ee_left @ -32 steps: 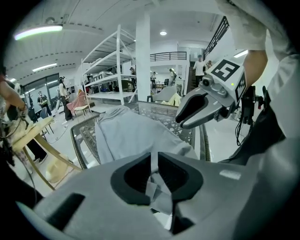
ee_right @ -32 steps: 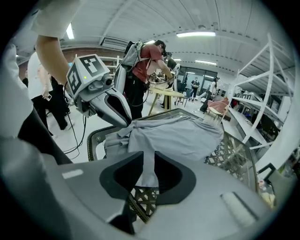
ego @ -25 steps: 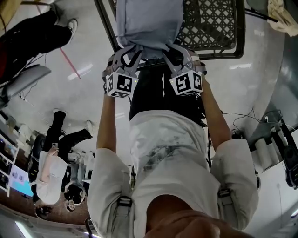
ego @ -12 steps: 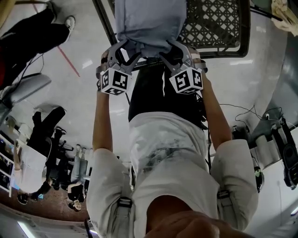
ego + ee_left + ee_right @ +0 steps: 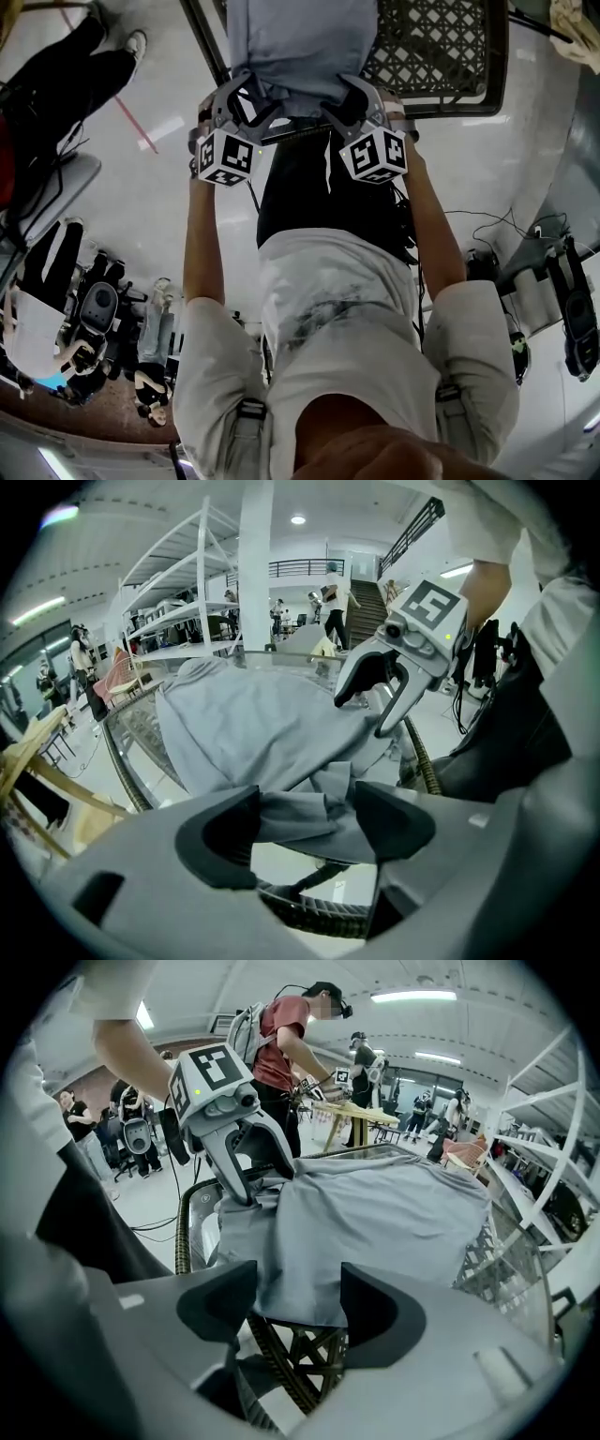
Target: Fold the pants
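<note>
"Where are the pants sitting right now?"

"The pants [image 5: 300, 42], a smooth pale grey cloth, are lying spread on the table [image 5: 450, 105] in front of you. Its clear top is resting over a black lattice inside a dark, ribbed rim. The near hem is hanging just past that rim, towards you."

"And what are my grippers doing?"

"You're holding both at that near hem, left and right of its middle. Your left gripper [image 5: 305, 822] has just been opening its jaws. They're standing wide apart, and a rumpled fold of cloth is lying loose between the dark rounded pads [image 5: 225, 836]. Your right gripper [image 5: 298, 1307] has just been opening as well. Its jaws are spreading around a flatter stretch of the hem, and they're not pinching it."
</note>
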Tool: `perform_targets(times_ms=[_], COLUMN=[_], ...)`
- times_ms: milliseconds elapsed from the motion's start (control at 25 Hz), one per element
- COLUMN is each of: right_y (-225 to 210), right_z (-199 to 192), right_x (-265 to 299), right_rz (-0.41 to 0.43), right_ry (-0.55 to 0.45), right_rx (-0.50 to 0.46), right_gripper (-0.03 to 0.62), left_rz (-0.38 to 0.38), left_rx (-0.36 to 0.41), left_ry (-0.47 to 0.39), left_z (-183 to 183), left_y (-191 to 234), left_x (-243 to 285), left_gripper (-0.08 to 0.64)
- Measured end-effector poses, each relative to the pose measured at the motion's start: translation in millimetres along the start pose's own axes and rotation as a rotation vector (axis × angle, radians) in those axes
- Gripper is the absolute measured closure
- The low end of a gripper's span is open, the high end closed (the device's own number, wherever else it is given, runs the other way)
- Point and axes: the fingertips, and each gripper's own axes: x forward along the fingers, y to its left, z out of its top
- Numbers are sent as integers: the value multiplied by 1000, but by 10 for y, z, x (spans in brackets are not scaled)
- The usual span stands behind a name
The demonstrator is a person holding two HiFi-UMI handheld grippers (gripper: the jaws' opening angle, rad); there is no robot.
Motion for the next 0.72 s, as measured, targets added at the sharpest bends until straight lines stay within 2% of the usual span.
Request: perform_targets(times_ms=[280,560,720], right_y=[17,-28,-28], right_z=[-2,27,105], right_x=[24,41,9], right_rz=[21,-30,-42], right_ry=[-7,0,0], right_rx=[51,43,32], right_gripper=[354,528,560], left_rz=[6,6,18], left_rx=[-15,-16,-11], left_ry=[-15,-19,-25], left_z=[14,41,79], left_y=[9,-20,-38], left_x=[-2,1,-76], left_gripper=[259,356,440])
